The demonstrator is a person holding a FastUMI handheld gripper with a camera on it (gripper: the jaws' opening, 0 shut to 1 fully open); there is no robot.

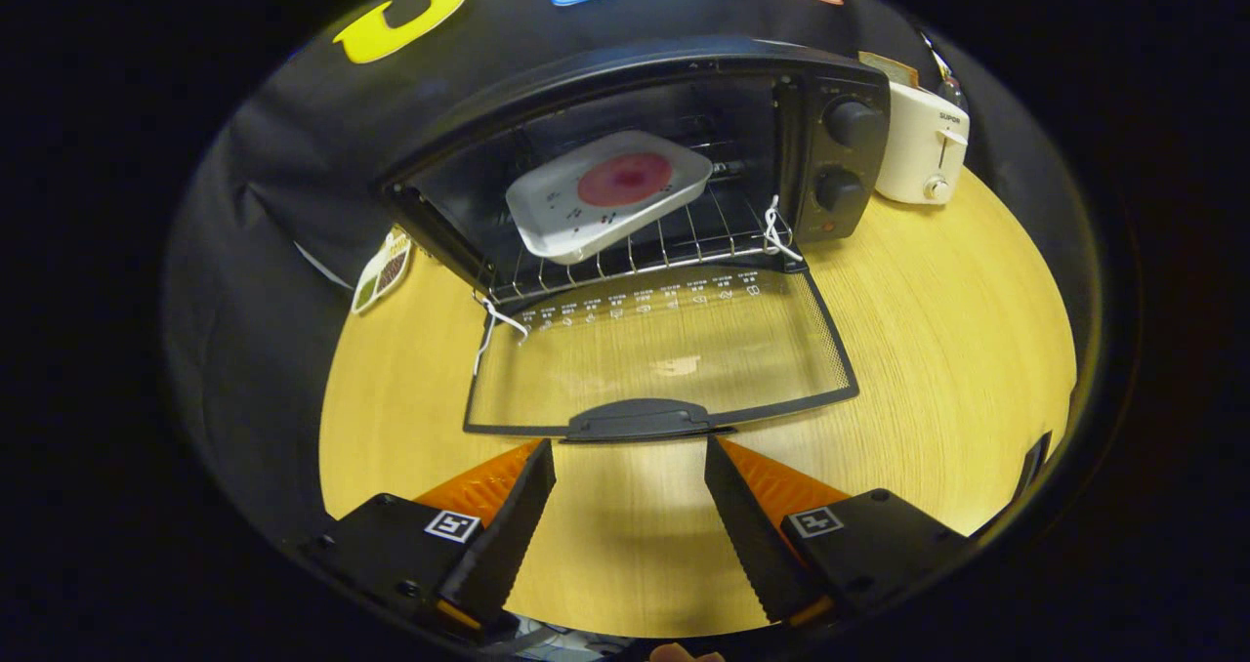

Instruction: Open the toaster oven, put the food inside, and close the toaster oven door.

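The black toaster oven (684,154) stands on the yellow wooden table (937,350) with its glass door (664,359) folded flat. A white tray holding a red round food (610,191) rests on the wire rack (645,247) inside. The gripper (630,447) holds its fingers apart, empty, tips just short of the door's black handle (640,418). A white toaster (923,144) sits beside the oven.

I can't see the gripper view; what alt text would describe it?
A black toaster oven stands on a wooden table with its glass door folded down flat, a white tray of red food on the rack inside. The claw hangs open just short of the door handle, holding nothing. A white toaster stands beside the oven.
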